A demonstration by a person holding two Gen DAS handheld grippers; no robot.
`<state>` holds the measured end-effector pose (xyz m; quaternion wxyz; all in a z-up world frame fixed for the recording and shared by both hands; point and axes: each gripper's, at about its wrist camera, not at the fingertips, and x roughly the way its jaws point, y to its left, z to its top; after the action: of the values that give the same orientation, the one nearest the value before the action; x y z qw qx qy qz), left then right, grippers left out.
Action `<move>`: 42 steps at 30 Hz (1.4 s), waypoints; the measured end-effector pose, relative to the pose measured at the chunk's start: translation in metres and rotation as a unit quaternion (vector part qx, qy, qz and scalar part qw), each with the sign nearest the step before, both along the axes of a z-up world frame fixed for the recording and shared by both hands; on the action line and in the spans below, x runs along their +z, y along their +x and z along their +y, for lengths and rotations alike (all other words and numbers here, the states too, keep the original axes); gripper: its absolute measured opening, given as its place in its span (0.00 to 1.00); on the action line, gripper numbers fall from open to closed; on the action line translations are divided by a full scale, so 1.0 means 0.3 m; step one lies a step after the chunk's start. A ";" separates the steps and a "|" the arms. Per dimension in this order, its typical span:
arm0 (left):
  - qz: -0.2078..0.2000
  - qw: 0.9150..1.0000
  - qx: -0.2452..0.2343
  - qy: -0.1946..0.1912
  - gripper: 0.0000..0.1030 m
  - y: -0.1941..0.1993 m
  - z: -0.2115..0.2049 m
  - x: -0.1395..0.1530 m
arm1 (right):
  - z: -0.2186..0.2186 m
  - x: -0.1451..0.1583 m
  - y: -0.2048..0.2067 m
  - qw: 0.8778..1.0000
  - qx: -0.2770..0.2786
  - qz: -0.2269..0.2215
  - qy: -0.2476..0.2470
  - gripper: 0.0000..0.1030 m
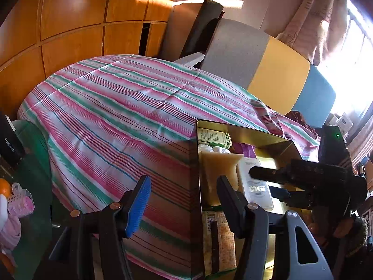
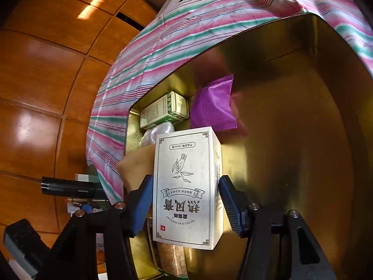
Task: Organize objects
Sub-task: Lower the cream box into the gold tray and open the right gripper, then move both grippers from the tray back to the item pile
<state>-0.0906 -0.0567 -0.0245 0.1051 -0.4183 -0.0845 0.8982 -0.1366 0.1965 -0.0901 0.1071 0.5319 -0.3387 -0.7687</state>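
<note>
A gold tin box (image 1: 275, 137) lies open on a pink, green and white striped cloth (image 1: 121, 107). In it lie a green carton (image 2: 164, 110), a purple packet (image 2: 213, 107), a tan block (image 1: 219, 170), a clear wrapped item (image 2: 158, 131) and a speckled pink packet (image 1: 218, 240). My right gripper (image 2: 185, 204) holds a white box with Chinese print (image 2: 186, 186) between its blue pads, inside the tin. It also shows in the left wrist view (image 1: 258, 182). My left gripper (image 1: 184, 200) is open and empty, straddling the tin's left wall.
Wooden cupboard doors (image 1: 70, 23) stand behind. A grey, yellow and blue panel (image 1: 277, 70) leans at the back right. At the left are an orange (image 1: 4, 187), pink hair rollers (image 1: 21, 200) and a black item marked FUGUANG (image 1: 9, 144). A black tube (image 2: 67, 187) lies left of the tin.
</note>
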 end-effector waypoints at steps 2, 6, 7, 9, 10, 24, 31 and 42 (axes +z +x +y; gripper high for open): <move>-0.001 1.000 -0.002 0.000 0.57 0.001 0.002 0.000 | 0.009 0.004 0.004 1.000 -0.007 0.008 -0.018 0.62; 0.004 1.000 -0.006 -0.003 0.57 0.008 0.012 0.008 | 0.021 0.036 0.027 1.000 -0.007 0.027 -0.009 0.77; 0.005 1.000 -0.007 -0.004 0.57 0.010 0.016 0.010 | 0.021 0.046 0.034 1.000 -0.004 0.031 -0.001 0.77; 0.008 1.000 -0.011 -0.008 0.57 0.018 0.030 0.016 | 0.022 0.068 0.049 0.999 0.001 0.040 0.016 0.81; 0.010 1.000 -0.014 -0.010 0.57 0.022 0.039 0.020 | 0.022 0.078 0.059 0.999 0.004 0.045 0.029 0.85; 0.023 0.997 -0.063 -0.043 0.58 0.077 0.172 0.047 | 0.098 0.189 0.235 0.975 0.011 0.117 0.187 1.00; 0.024 0.994 -0.095 -0.056 0.58 0.103 0.260 0.054 | 0.247 0.242 0.348 0.959 -0.027 0.133 0.248 1.00; 0.042 0.982 -0.174 -0.064 0.58 0.143 0.452 0.085 | 0.634 0.286 0.561 0.940 -0.137 0.112 0.290 1.00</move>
<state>-0.0478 0.0790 0.0010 0.2369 -0.3940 0.0516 0.8865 0.0316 0.3868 -0.0043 -0.1214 0.3988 -0.1563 -0.8954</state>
